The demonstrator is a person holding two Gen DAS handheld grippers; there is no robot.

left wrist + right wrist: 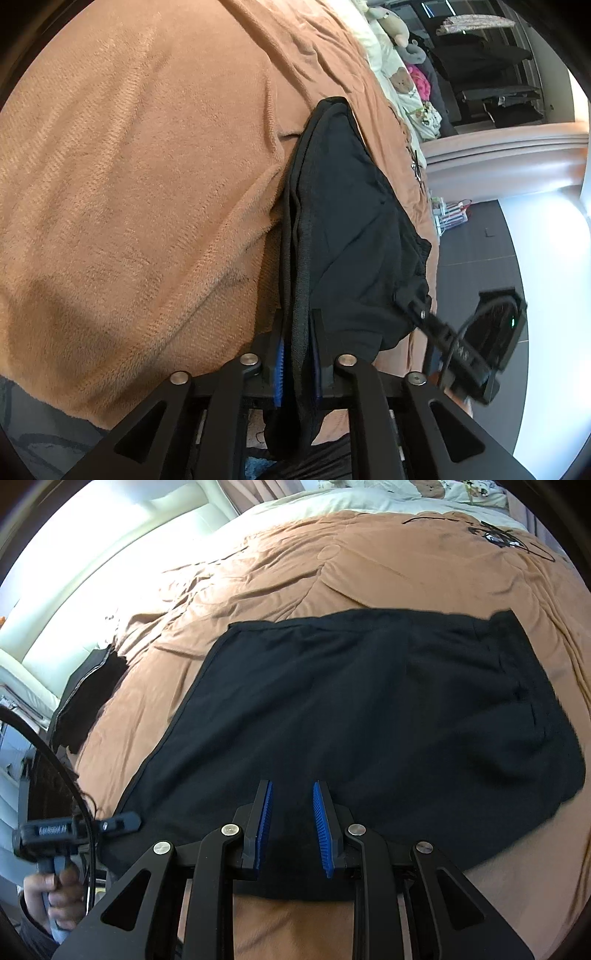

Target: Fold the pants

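Black pants (pixel 369 716) lie spread across an orange-brown blanket (pixel 332 565) on a bed. In the right wrist view my right gripper (pixel 291 794) is open, its blue-padded fingers (pixel 321 827) over the near edge of the pants with nothing between them. The left gripper shows at the lower left of that view (pixel 122 821), at the pants' left corner. In the left wrist view my left gripper (pixel 299 317) is shut on a bunched edge of the black pants (pixel 351 229), which stretch away over the blanket (pixel 129 184).
Another dark garment (pixel 88 698) lies at the bed's left edge. Cream pillows with bear prints (pixel 399 81) and soft toys sit at the head of the bed. A dark rack (pixel 487 74), a grey floor (pixel 480 251) and a bright window (pixel 92 554) lie beyond.
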